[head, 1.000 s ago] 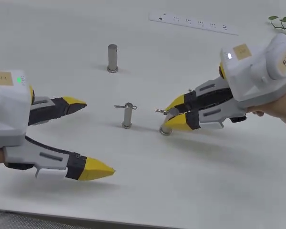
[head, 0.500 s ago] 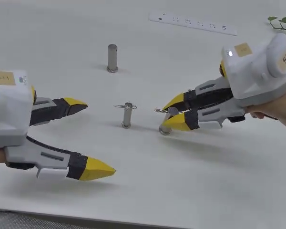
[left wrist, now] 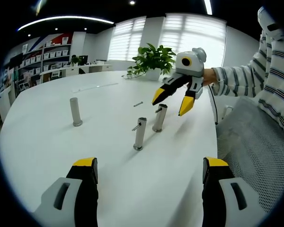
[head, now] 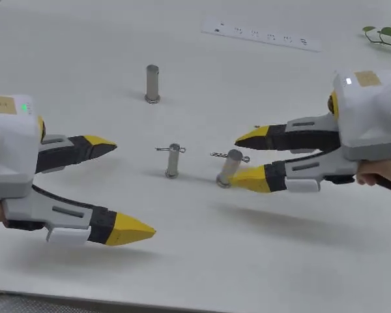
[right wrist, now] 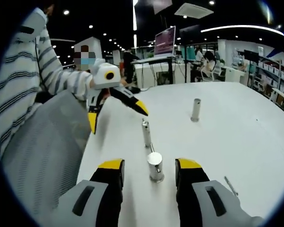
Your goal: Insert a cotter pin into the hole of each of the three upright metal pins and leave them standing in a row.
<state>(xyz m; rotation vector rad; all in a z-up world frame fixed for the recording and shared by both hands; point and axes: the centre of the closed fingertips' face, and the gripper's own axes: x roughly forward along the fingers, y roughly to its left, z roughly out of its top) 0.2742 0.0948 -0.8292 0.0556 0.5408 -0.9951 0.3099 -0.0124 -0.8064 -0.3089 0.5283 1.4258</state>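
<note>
Metal pin with cotter pin between spread jaws of right hand-held gripper; left hand-held gripper wide apart, empty

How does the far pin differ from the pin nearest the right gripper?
The near pin carries a cotter pin through its top; the far pin has none. The far pin stands upright by itself; the near pin leans, between the right gripper's open jaws. Both are grey metal cylinders.

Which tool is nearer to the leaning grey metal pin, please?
Right. The right tool flanks the leaning grey metal pin with open jaws; the left tool is well away, beyond the upright middle pin.
</note>
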